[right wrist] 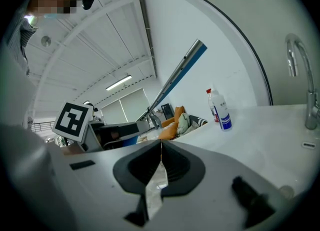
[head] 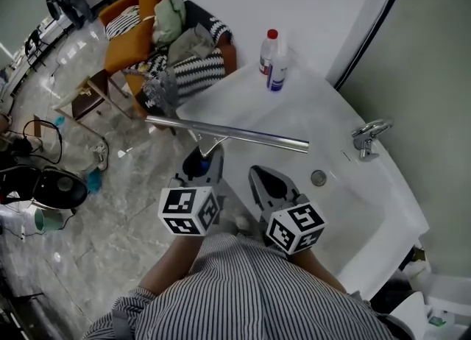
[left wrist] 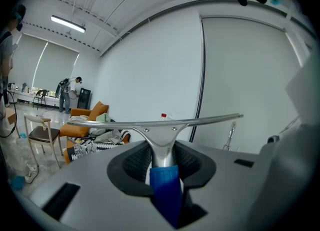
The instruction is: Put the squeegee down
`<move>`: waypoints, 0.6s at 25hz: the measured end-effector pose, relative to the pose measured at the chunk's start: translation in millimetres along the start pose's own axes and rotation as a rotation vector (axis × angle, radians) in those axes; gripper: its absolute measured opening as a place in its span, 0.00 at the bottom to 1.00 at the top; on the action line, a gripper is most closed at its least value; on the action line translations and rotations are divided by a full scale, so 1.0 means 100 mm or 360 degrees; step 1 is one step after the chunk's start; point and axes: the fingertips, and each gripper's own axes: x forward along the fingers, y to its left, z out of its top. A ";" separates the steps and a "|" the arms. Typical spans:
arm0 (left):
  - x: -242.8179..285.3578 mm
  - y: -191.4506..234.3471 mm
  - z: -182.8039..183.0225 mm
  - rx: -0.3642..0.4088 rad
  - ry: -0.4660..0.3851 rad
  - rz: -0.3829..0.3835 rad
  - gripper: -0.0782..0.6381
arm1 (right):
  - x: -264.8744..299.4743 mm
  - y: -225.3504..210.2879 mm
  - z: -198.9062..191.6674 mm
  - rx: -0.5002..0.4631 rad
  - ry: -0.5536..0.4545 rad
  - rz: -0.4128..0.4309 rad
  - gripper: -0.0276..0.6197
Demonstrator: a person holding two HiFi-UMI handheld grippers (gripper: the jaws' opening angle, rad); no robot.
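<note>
The squeegee [head: 228, 134] has a long metal blade bar and a blue handle [left wrist: 165, 180]. My left gripper [head: 206, 160] is shut on that handle and holds the blade level, out over the near corner of the white bathtub [head: 397, 206]. In the left gripper view the bar [left wrist: 160, 124] stretches across just ahead of the jaws. My right gripper [head: 263, 179] hovers beside it to the right, over the tub's edge, shut with nothing between its pads. From the right gripper view the blade [right wrist: 180, 72] rises slanted at upper left, past my right gripper [right wrist: 160, 147].
A spray bottle [head: 273, 60] stands on the tub's far ledge. A chrome faucet [head: 366, 138] and a drain [head: 318, 177] lie to the right. An orange armchair [head: 158, 37] heaped with clothes sits behind the tub. A small stool [head: 85, 96] and cables clutter the floor at left.
</note>
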 end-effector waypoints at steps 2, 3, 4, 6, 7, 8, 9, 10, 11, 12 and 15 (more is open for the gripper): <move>0.01 0.02 0.00 -0.0001 0.0007 -0.0006 0.28 | 0.02 0.00 0.00 -0.0001 0.0000 -0.0010 0.07; 0.02 0.04 0.00 0.0000 0.0012 -0.0009 0.28 | 0.04 -0.01 -0.01 0.0002 0.0002 -0.0017 0.07; 0.02 0.05 -0.01 0.0001 0.0016 -0.0010 0.28 | 0.05 -0.01 -0.01 0.0009 0.0004 -0.0025 0.07; 0.04 0.09 -0.01 -0.0002 0.0026 -0.0009 0.28 | 0.09 -0.04 -0.01 0.0030 0.0005 -0.0043 0.07; 0.05 0.11 -0.02 -0.0005 0.0033 -0.0013 0.28 | 0.11 -0.05 -0.01 0.0039 0.0004 -0.0054 0.07; 0.07 0.12 -0.02 -0.0008 0.0040 -0.0020 0.28 | 0.13 -0.07 0.00 0.0045 0.0001 -0.0066 0.07; 0.09 0.14 -0.03 -0.0011 0.0046 -0.0030 0.28 | 0.15 -0.10 0.00 0.0050 -0.0002 -0.0077 0.07; 0.11 0.16 -0.03 -0.0013 0.0051 -0.0041 0.28 | 0.18 -0.12 0.01 0.0057 -0.0006 -0.0087 0.07; 0.14 0.18 -0.02 -0.0013 0.0055 -0.0053 0.28 | 0.22 -0.14 0.02 0.0068 -0.0009 -0.0097 0.07; 0.17 0.20 -0.01 -0.0012 0.0061 -0.0064 0.28 | 0.26 -0.16 0.03 0.0083 -0.0010 -0.0106 0.07; 0.25 0.28 0.01 -0.0013 0.0080 -0.0077 0.28 | 0.37 -0.17 0.07 0.0095 0.0000 -0.0123 0.07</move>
